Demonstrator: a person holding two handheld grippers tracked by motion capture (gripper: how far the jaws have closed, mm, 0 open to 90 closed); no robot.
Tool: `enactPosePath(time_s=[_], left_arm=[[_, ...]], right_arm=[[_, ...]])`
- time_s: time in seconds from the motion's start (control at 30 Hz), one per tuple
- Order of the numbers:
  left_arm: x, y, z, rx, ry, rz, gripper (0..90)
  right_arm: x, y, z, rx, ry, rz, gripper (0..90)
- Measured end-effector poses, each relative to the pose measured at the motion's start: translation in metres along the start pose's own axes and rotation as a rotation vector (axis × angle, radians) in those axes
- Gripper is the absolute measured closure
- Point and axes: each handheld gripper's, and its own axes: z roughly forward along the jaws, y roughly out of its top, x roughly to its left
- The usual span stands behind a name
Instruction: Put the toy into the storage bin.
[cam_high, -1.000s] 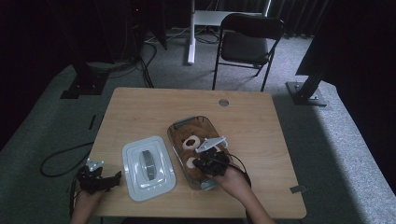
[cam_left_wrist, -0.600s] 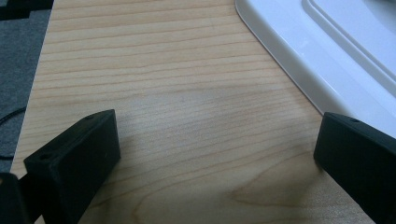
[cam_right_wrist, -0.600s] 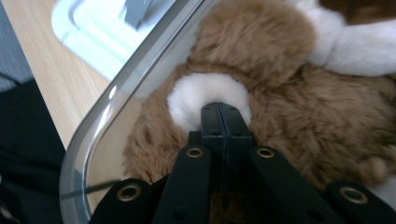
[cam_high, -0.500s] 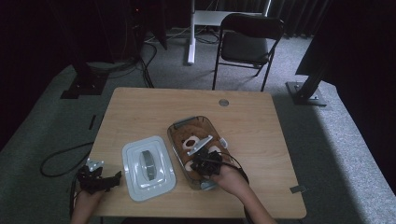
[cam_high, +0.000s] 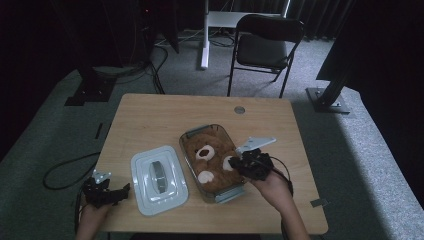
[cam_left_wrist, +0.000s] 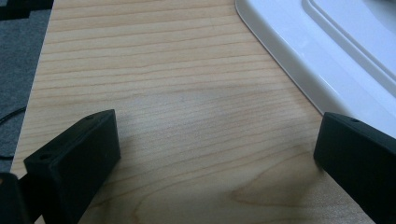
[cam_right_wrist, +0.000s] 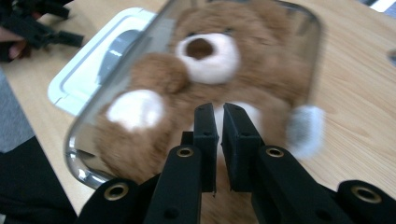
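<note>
Rightward and back goes the right gripper (cam_high: 239, 165): half a second ago it sat low over the middle of the teddy bear (cam_high: 212, 160), and now it has drawn off toward the box's 3 o'clock rim, its grey three-cornered plate (cam_high: 255, 143) poking out over bare wood. The left gripper (cam_high: 121, 190) has not budged across the three high views.

From above, the wooden table (cam_high: 150, 120) carries a clear box (cam_high: 227, 193) at centre, long axis running from 11 to 5 o'clock, and the brown bear lies face up inside it, white muzzle and white paw pads showing. Just beside the box, at its 9 o'clock, a white lid (cam_high: 143, 200) lies flat with its grey handle (cam_high: 158, 171) up; whether lid and box touch is hard to tell.

The person's right hand (cam_high: 272, 185) comes in from 6 o'clock, forearm angled toward 11, gripper aimed at the bear's right side. In the right gripper view the jaws stand nearly pressed together, a thin slit between them, tips over the bear's (cam_right_wrist: 205, 88) belly fur. The frame is blurred; whether they pinch any fur cannot be told.

The left hand (cam_high: 90, 215) rests at the table's 7 o'clock corner, gripper lying low and pointing toward 3 o'clock. In the left gripper view its jaws are spread wide, bare wood (cam_left_wrist: 177, 116) between them, the lid's white edge (cam_left_wrist: 299, 65) just beyond the right-hand jaw.
</note>
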Motion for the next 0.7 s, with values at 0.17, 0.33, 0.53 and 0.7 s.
enactPosePath(time_s=[0.17, 0.33, 0.53, 0.7], left_arm=[[0.0, 0.0, 0.0, 0.0, 0.0, 0.0, 1.0], [0.0, 0.0, 0.0, -0.001, 0.0, 0.0, 1.1], [0.0, 0.0, 0.0, -0.001, 0.0, 0.0, 1.0], [0.0, 0.0, 0.0, -0.001, 0.0, 0.001, 1.0]], right_arm=[[-0.01, -0.009, -0.003, 0.014, 0.0, 0.032, 83.9], [-0.012, -0.015, 0.02, 0.082, 0.004, 0.029, 85.4], [-0.013, -0.013, 0.042, 0.156, -0.006, -0.007, 88.5], [-0.007, -0.009, 0.057, 0.245, -0.049, -0.076, 89.9]])
